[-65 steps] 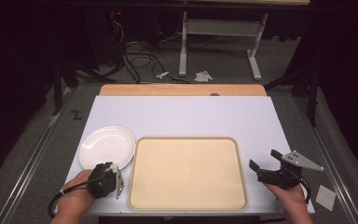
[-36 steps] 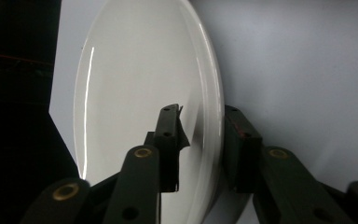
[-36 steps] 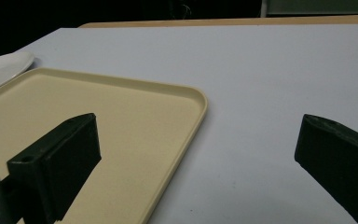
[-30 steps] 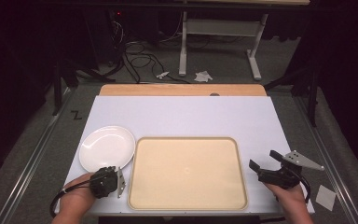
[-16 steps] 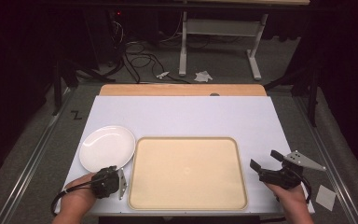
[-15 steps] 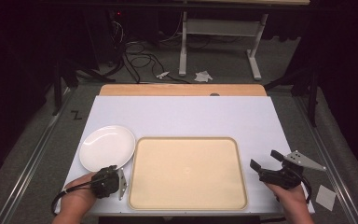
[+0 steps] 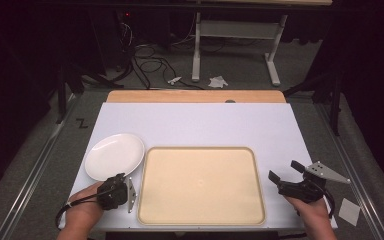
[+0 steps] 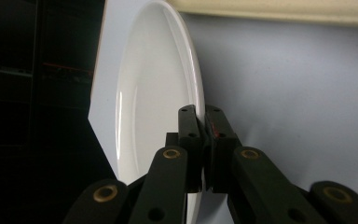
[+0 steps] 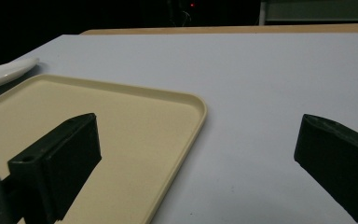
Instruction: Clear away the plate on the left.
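Closing since earlier, left tongs (image 8: 200,135) now pinch the plate (image 7: 114,156) rim.
Right tongs (image 7: 286,177) gape, released, beside the tray (image 7: 200,184) edge, bare table (image 7: 200,122) beyond.

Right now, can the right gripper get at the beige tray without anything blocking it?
Probably yes. The right gripper sits with jaws open just beside the beige tray's right rim, with bare table between. The left gripper pinches the white plate across the tray.

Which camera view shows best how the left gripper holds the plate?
The left gripper view: the left gripper pinches the plate at its rim. The high view shows it whole; the right gripper view shows one edge.
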Tool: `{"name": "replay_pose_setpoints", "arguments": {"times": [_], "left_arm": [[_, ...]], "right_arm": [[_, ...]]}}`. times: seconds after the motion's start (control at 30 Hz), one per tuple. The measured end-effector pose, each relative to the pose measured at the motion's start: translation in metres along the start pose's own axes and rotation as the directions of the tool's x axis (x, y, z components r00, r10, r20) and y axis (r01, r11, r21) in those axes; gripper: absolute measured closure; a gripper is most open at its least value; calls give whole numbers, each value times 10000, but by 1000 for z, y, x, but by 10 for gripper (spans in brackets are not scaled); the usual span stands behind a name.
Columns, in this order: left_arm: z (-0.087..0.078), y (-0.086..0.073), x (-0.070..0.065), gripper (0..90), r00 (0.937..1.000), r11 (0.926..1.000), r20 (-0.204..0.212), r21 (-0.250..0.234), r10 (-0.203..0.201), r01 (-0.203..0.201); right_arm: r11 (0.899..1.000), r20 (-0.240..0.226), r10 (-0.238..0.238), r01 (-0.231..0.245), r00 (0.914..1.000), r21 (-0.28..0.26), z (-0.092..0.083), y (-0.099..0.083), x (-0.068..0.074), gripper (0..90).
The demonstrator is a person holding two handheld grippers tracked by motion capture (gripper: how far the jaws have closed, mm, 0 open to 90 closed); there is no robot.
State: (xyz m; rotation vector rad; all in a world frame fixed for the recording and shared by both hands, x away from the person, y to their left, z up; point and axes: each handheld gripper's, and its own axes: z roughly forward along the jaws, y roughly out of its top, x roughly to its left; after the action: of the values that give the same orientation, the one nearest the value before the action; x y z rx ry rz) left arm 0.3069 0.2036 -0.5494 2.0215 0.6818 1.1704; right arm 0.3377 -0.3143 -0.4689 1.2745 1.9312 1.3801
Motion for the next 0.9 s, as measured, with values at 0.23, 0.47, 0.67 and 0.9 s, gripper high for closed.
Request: {"name": "replay_pose_setpoints", "arguments": {"times": [0.23, 0.47, 0.67, 0.9], "left_arm": [[-2, 3, 4, 875, 9988, 9989, -196, -162, -451, 448], [-11, 7, 5, 875, 9974, 9962, -400, -655, -605, 578], [-22, 16, 4, 875, 9970, 9915, -396, -1145, -660, 611], [-25, 22, 2, 875, 9975, 9884, -358, -1410, -617, 561]], "right_arm": [[10000, 4, -53, 53, 10000, -63, -2, 0, 1, 11], [9999, 70, -53, 54, 10000, -100, -3, 1, 1, 10], [9999, 75, -119, 120, 9999, -46, -1, 1, 1, 10], [9999, 107, -162, 162, 9998, -12, 0, 1, 3, 10]]}}
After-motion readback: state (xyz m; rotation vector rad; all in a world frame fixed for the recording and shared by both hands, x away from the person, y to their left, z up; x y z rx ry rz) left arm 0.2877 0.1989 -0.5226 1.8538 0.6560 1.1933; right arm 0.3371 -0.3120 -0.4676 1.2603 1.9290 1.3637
